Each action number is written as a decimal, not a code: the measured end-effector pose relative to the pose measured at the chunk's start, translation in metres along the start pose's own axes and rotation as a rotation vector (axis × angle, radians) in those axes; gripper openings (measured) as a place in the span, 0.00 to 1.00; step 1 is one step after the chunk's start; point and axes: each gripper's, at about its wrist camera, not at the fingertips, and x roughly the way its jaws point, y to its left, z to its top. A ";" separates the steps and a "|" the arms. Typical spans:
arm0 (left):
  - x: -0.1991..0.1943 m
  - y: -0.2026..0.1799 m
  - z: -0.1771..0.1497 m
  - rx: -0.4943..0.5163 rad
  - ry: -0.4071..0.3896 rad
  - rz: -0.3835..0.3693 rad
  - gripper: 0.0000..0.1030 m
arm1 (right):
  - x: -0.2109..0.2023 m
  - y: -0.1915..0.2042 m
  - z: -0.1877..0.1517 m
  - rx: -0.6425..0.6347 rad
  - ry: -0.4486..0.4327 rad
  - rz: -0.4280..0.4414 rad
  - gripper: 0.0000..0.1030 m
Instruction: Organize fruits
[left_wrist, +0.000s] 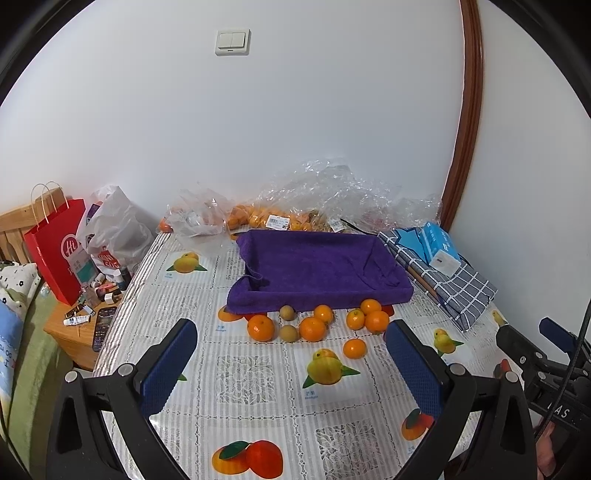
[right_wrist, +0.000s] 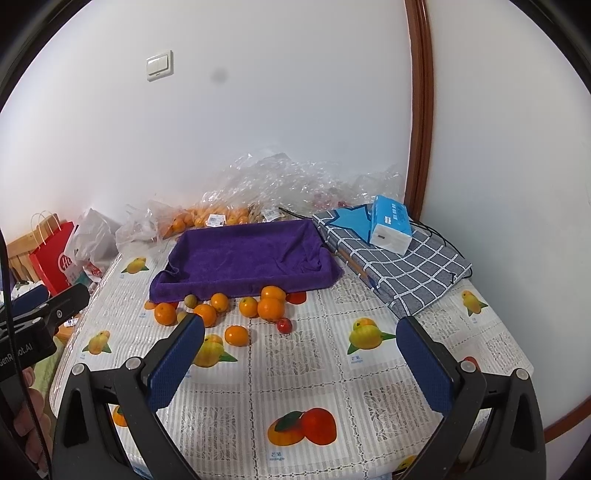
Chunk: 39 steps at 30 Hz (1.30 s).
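Note:
Several oranges (left_wrist: 312, 328) (right_wrist: 271, 308) lie loose on the table in front of a tray lined with a purple towel (left_wrist: 317, 269) (right_wrist: 243, 258). Two small brownish fruits (left_wrist: 288, 333) sit among them, and one small red fruit (right_wrist: 284, 325) lies just in front of the group. A single orange (left_wrist: 354, 348) (right_wrist: 236, 335) rests nearer to me. My left gripper (left_wrist: 291, 365) is open above the table, short of the fruit, with nothing between its blue pads. My right gripper (right_wrist: 301, 363) is open too, holding nothing. The tray holds no fruit.
Clear plastic bags (left_wrist: 332, 192) with more oranges are heaped by the wall behind the tray. A checked cloth (right_wrist: 402, 273) with a tissue pack (right_wrist: 391, 225) lies right of it. A red paper bag (left_wrist: 59, 251) and small items stand on a low stand at left.

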 end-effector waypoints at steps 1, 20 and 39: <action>0.000 0.001 0.000 0.001 -0.001 0.001 1.00 | 0.000 -0.001 0.001 0.003 0.000 0.001 0.99; 0.009 0.011 0.003 -0.008 -0.002 0.018 1.00 | 0.015 0.005 0.001 -0.004 0.012 0.010 0.99; 0.106 0.047 -0.022 -0.023 0.080 0.043 0.88 | 0.120 -0.003 -0.024 -0.035 0.150 0.043 0.85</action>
